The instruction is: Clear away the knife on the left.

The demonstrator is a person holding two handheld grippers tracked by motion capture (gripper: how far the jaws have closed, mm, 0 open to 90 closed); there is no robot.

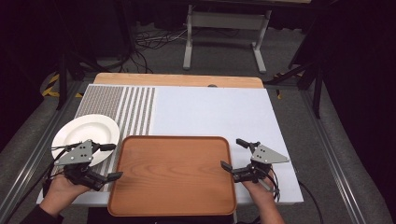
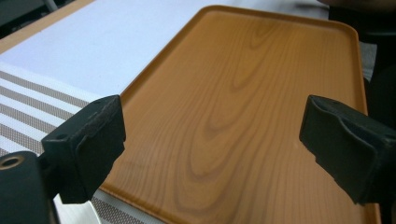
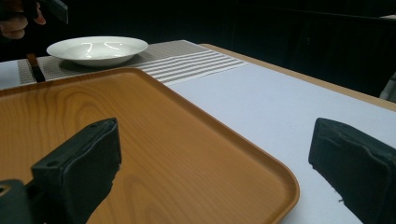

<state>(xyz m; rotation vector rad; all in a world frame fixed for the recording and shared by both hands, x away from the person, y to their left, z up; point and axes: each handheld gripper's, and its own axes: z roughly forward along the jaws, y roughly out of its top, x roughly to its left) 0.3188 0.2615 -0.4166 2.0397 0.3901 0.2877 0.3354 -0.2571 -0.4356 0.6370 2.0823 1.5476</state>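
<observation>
No text, label, brand, number or sign can be read on anything here.

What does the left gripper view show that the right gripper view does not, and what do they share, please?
The left gripper view alone looks along the left tongs, open above the tray's wood-grain bed. The right gripper view alone brings in the white plate on the striped mat, and the right tongs, open across the tray's rim. Both share the wooden tray and the white table cover.
</observation>
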